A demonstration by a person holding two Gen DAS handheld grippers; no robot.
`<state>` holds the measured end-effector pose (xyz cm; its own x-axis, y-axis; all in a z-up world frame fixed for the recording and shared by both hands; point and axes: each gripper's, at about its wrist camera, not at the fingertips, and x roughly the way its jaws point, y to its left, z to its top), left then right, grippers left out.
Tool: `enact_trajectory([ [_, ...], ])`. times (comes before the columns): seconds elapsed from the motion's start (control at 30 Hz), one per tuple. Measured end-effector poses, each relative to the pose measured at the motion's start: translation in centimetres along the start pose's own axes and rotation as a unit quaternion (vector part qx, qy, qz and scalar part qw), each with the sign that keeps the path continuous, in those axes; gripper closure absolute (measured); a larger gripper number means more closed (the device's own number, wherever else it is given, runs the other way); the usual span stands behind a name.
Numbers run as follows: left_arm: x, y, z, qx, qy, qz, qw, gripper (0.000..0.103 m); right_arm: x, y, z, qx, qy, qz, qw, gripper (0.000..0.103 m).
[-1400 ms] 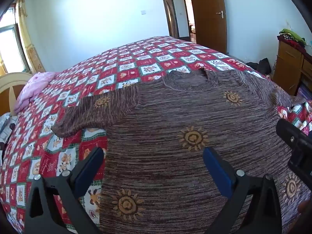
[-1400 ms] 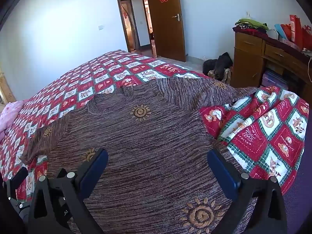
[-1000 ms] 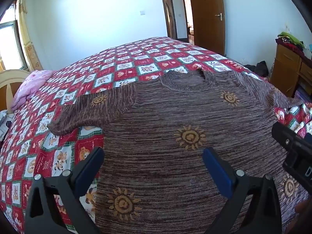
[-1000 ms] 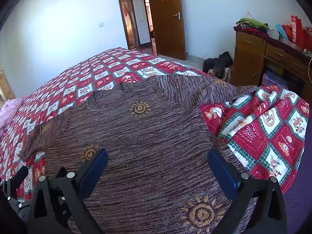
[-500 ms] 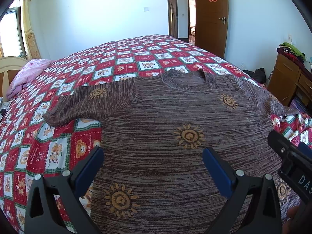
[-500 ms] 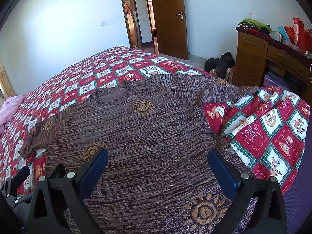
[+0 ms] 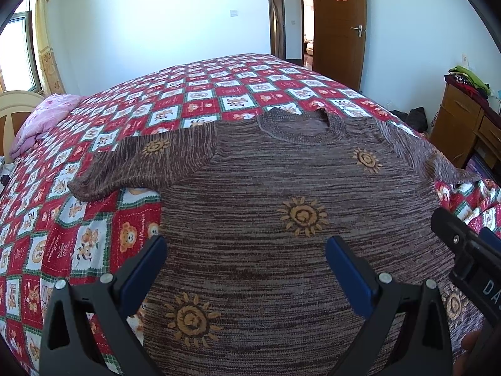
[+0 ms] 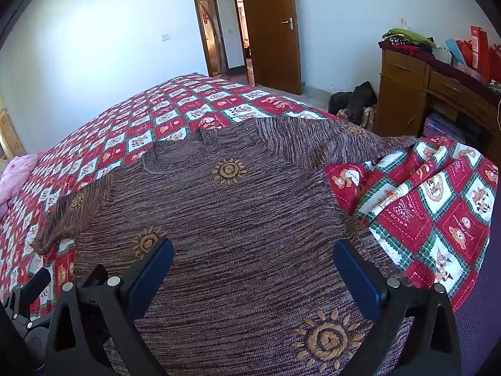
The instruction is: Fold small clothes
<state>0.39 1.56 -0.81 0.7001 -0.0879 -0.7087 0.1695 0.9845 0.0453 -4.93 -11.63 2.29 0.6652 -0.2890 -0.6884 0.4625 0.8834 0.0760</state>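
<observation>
Spread flat, front up, on the red patchwork quilt (image 7: 78,241): a brown knitted sweater (image 7: 281,188) with sun motifs, collar away from the cameras. Left sleeve (image 7: 147,163) stretched out across the quilt. Left gripper (image 7: 245,264) above the lower body, jaws wide apart, holding nothing. Right gripper (image 8: 252,268) likewise gaping and empty over the hem area. Right sleeve (image 8: 328,144) trailing toward the rumpled quilt edge. Probably soft, limp, fairly light; likely best pinched at a sleeve cuff or hem corner.
</observation>
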Motion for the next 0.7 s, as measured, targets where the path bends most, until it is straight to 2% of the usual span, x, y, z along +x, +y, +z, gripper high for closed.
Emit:
enact_trajectory([
  [0.7, 0.17, -0.19, -0.18, -0.003, 0.007, -0.002, 1.0000, 0.000, 0.90, 0.39, -0.35, -0.010, 0.023, -0.008, 1.000, 0.001],
])
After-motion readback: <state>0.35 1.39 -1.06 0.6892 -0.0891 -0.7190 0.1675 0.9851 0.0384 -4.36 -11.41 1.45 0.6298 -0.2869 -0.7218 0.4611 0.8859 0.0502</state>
